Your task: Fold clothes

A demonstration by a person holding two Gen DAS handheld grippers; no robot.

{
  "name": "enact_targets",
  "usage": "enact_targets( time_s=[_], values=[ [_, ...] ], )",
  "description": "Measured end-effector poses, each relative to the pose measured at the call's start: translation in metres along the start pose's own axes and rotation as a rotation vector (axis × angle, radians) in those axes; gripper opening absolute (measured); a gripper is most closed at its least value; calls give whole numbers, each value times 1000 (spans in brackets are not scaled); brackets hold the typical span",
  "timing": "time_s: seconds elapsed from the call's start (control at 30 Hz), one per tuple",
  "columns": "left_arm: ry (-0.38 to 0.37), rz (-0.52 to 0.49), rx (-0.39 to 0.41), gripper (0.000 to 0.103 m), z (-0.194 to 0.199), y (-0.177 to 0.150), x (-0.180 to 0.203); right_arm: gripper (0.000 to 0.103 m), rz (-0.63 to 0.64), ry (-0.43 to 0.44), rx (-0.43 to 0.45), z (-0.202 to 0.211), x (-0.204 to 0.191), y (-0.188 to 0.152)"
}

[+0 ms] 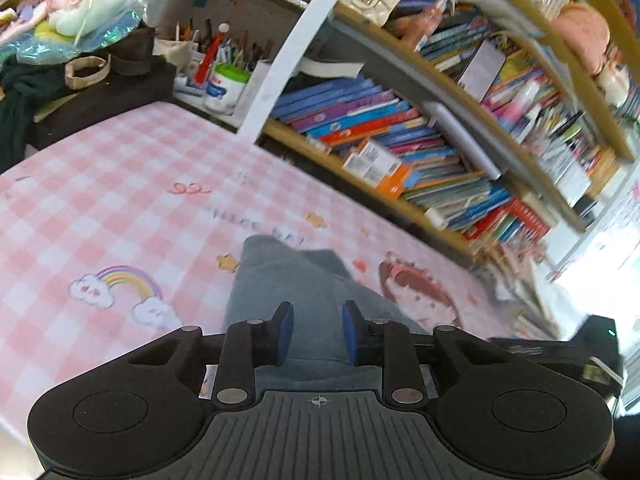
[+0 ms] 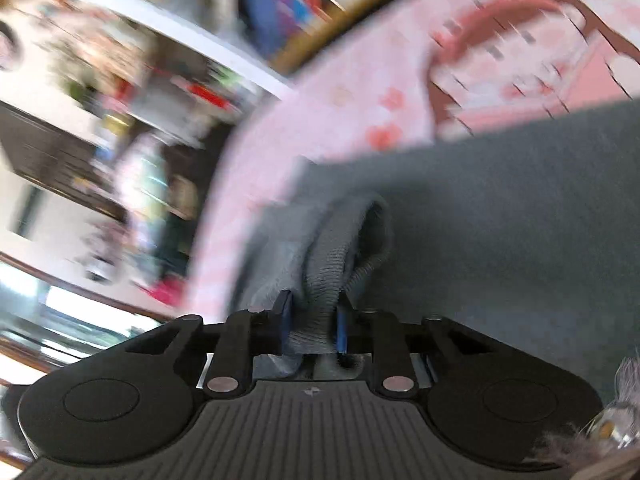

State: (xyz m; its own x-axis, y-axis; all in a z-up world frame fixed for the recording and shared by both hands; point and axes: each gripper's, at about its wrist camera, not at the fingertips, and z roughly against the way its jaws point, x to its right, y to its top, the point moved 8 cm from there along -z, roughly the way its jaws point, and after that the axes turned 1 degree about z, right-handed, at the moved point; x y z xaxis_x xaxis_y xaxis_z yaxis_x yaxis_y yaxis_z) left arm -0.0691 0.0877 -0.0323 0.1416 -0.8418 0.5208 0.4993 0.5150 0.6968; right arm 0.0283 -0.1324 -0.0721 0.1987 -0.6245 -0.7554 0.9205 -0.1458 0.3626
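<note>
A grey garment (image 1: 296, 280) lies on the pink checked mat (image 1: 100, 208). In the left wrist view my left gripper (image 1: 317, 330) hovers just above it, jaws apart with nothing between the blue pads (image 1: 286, 330). In the right wrist view, which is motion-blurred, my right gripper (image 2: 312, 322) is shut on a bunched ribbed edge (image 2: 332, 256) of the same grey garment (image 2: 500, 220), which spreads to the right over the mat (image 2: 360, 92).
A bookshelf (image 1: 420, 144) packed with books runs along the mat's far edge. A pen holder and white jar (image 1: 224, 88) stand at the back. Dark clothes and plush toys (image 1: 80, 4) pile at the far left. The other handheld device (image 1: 560, 356) shows at the right.
</note>
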Motion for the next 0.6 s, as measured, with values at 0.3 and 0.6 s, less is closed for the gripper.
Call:
enact_targets(
  time_s=[0.3,0.6],
  values=[
    [10,-95,-63,37,-21,-6,-8,43,-91,-168,46,1,29,-11],
    [41,-148,-42,87,-20,1,-13,61,-74,-198,21,-7,21,-22]
  ],
)
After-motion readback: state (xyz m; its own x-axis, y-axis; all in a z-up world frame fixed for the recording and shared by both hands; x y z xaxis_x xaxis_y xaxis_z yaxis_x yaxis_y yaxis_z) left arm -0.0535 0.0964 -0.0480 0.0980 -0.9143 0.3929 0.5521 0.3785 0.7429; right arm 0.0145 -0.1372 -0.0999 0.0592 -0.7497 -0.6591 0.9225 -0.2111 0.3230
